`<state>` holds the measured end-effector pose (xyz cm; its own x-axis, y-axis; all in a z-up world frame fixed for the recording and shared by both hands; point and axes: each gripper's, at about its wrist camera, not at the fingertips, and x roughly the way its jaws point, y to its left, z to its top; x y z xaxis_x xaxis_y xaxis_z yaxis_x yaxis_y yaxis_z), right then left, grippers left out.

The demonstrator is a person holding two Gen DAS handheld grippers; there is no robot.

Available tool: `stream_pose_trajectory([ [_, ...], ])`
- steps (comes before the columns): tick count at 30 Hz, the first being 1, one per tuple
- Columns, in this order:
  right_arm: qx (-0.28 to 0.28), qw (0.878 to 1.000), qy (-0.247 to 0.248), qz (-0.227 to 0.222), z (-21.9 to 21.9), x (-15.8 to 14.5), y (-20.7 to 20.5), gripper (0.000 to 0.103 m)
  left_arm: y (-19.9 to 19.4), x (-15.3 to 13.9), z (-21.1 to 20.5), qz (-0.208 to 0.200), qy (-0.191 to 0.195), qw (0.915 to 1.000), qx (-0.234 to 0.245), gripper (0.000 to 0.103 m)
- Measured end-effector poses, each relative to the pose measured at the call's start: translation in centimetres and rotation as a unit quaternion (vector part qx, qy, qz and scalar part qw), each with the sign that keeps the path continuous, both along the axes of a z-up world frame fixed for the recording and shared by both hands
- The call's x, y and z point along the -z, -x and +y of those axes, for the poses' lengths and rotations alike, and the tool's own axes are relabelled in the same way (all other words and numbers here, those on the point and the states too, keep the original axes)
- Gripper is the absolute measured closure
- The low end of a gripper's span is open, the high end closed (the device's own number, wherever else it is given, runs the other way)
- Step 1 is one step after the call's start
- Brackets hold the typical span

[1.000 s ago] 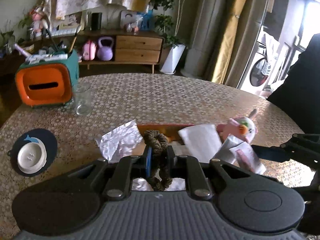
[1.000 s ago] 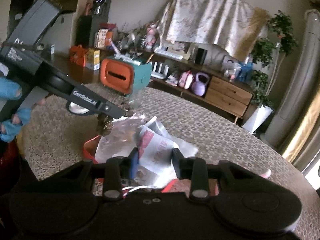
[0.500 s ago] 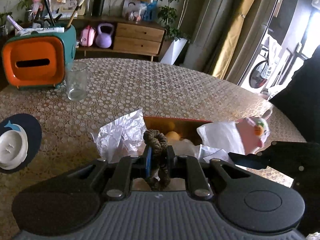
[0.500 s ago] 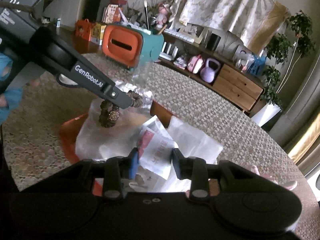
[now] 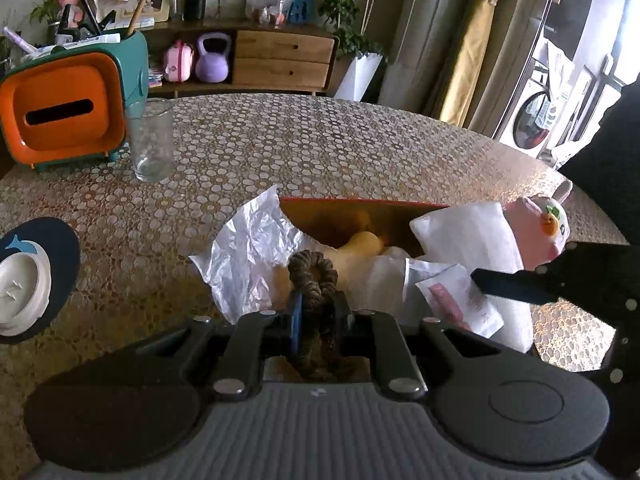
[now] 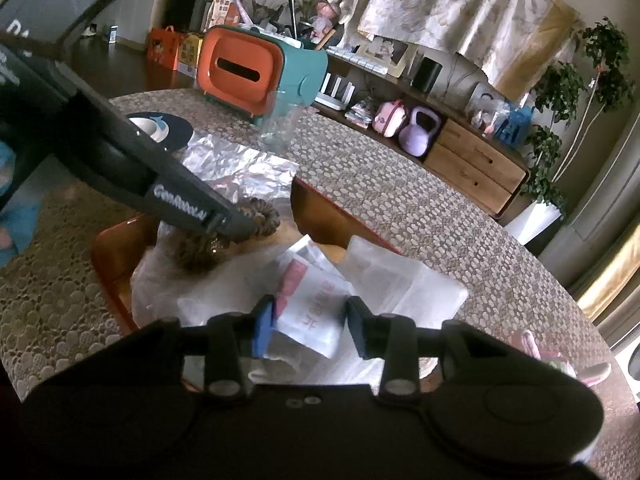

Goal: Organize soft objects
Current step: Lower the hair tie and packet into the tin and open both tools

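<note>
My left gripper point(image 5: 316, 312) is shut on a brown braided rope toy point(image 5: 312, 276) and holds it over the red box point(image 5: 360, 208); it also shows in the right wrist view point(image 6: 236, 224), with the rope toy point(image 6: 260, 216) hanging over the box point(image 6: 108, 248). The box holds crinkled clear plastic point(image 5: 252, 252), a tan soft item point(image 5: 360, 244), a white soft pouch point(image 5: 468, 236) and a printed sachet point(image 5: 460, 296). My right gripper point(image 6: 308, 326) is open around the printed sachet point(image 6: 316, 312), without pinching it. A pink plush point(image 5: 540, 228) lies at the box's right end.
An orange-and-teal tissue holder point(image 5: 68, 112) and a drinking glass point(image 5: 150, 140) stand at the far left of the round table point(image 5: 320, 140). A white dish on a dark coaster point(image 5: 24, 280) lies at the left edge. A sideboard point(image 5: 280, 60) stands behind.
My left gripper has carried the rope toy forward and down over the red box. My right gripper has widened its jaws around the sachet and sunk closer to the box.
</note>
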<state>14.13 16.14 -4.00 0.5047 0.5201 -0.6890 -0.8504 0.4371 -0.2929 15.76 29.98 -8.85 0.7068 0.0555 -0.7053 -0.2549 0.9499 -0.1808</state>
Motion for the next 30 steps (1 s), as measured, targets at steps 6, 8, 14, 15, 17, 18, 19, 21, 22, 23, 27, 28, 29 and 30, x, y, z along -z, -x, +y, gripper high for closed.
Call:
stream_pose_trajectory([
  [6,-0.003,1.0,-0.005,-0.01,-0.3,-0.4,0.4,0.055,0.1,-0.5,-0.4,-0.003,-0.009,0.9999,0.009,0.077],
  [8,-0.001,1.0,-0.015,-0.006,-0.5,-0.9,0.4,0.054,0.4,-0.8,-0.6,-0.008,-0.015,0.9997,0.015,0.067],
  [14,0.008,0.999,-0.047,0.014,-1.9,-2.7,0.5,0.046,1.3,-2.0,-1.3,-0.027,-0.03,0.999,0.02,0.032],
  [15,0.012,0.998,-0.055,0.019,-2.2,-3.1,0.6,0.045,1.5,-2.2,-1.4,-0.029,-0.029,0.9989,0.022,0.032],
  [17,0.021,0.997,-0.073,0.033,-3.1,-3.8,0.5,0.041,1.9,-2.6,-1.7,-0.032,-0.027,0.9989,0.023,0.032],
  [18,0.025,0.996,-0.081,0.038,-3.5,-4.1,0.6,0.039,2.2,-2.9,-1.8,-0.033,-0.025,0.9989,0.022,0.032],
  [19,0.03,0.995,-0.089,0.041,-4.1,-4.6,0.7,0.039,2.4,-3.1,-1.9,-0.034,-0.024,0.9989,0.023,0.032],
  [21,0.041,0.993,-0.101,0.048,-5.1,-5.4,0.7,0.039,2.9,-3.6,-2.3,-0.035,-0.027,0.9987,0.023,0.032],
  [22,0.045,0.992,-0.106,0.051,-5.6,-5.6,0.8,0.038,3.1,-3.9,-2.5,-0.036,-0.031,0.9986,0.024,0.032],
  [23,0.05,0.991,-0.112,0.051,-6.2,-6.0,0.9,0.037,3.5,-4.3,-2.9,-0.039,-0.034,0.9983,0.026,0.032],
  [27,0.066,0.986,-0.141,0.053,-8.7,-7.7,1.5,0.033,4.8,-5.6,-4.0,-0.053,-0.035,0.9975,0.031,0.027],
  [28,0.07,0.985,-0.148,0.053,-9.3,-8.0,1.7,0.033,5.2,-5.9,-4.3,-0.058,-0.036,0.9972,0.032,0.024],
  [29,0.073,0.984,-0.155,0.053,-9.8,-8.3,2.0,0.032,5.6,-6.2,-4.6,-0.062,-0.039,0.9968,0.033,0.023],
  [30,0.078,0.982,-0.162,0.054,-10.4,-8.6,2.2,0.031,5.9,-6.6,-5.0,-0.066,-0.04,0.9965,0.034,0.023],
])
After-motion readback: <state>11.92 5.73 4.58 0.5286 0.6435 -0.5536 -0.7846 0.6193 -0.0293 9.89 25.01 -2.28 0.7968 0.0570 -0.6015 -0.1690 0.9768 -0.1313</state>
